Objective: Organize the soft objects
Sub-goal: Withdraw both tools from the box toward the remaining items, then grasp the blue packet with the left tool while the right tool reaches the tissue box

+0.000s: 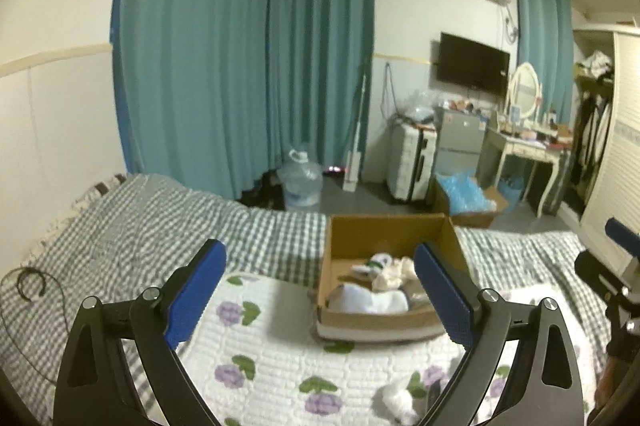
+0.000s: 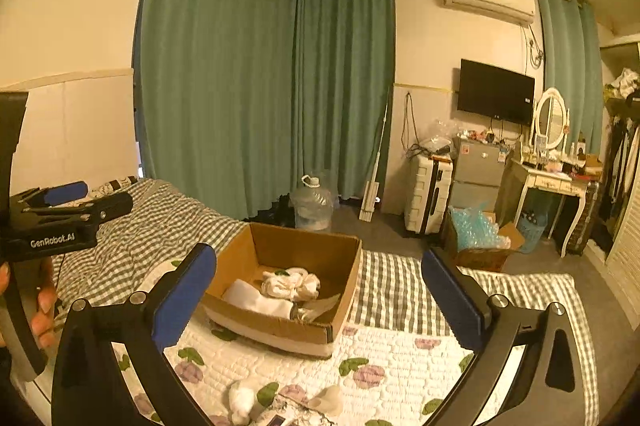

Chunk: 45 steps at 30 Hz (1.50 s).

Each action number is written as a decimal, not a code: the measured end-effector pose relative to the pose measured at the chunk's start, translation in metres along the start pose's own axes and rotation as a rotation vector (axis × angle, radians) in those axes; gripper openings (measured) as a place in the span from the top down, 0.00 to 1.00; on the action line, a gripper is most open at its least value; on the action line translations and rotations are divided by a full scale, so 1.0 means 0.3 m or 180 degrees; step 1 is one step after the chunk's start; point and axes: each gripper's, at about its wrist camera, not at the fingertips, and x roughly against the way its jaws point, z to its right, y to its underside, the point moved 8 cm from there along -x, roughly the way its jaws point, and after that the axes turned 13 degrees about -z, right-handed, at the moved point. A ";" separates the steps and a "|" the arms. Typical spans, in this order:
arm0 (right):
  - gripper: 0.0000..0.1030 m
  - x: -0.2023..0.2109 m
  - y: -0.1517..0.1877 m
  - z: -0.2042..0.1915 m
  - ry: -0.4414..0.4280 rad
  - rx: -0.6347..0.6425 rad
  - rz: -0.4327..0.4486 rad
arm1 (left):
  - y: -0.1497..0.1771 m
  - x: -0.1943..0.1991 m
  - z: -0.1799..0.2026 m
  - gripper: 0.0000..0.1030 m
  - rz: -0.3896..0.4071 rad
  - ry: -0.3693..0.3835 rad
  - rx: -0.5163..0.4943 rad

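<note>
Several soft items already sit in your cardboard box [image 2: 280,290] — two white bundles [image 2: 242,400] remain on the bed [image 2: 400,358], left hand-held gripper [image 1: 320,290] and right hand-held gripper [image 2: 320,290] both spread apart, empty.

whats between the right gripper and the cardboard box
Only bare floral quilt lies between the open right gripper and the cardboard box, seen in the right wrist view.

Black linkage arms with silver screws are being shown on the left gripper [image 1: 320,290] and the right gripper [image 2: 320,298]. Blue textured pads [image 1: 196,294] are being carried on the fingers. White "GenRobot.AI" lettering is being displayed on the left gripper's body, beside bare fingers [image 2: 42,310].
</note>
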 end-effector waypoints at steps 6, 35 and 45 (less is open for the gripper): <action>0.00 -0.030 0.064 0.032 -0.0032 -0.0083 -0.0089 | 0.138 -0.055 0.038 0.06 -0.0311 0.0172 -0.0095; 0.00 -0.398 0.441 0.079 0.0000 0.0099 -0.1011 | 0.815 -0.291 0.365 0.04 -0.1985 0.0822 -0.0921; 0.00 -0.560 0.586 0.133 -0.0180 -0.0168 -0.1329 | 0.869 -0.350 0.391 0.06 -0.2224 0.1067 -0.0883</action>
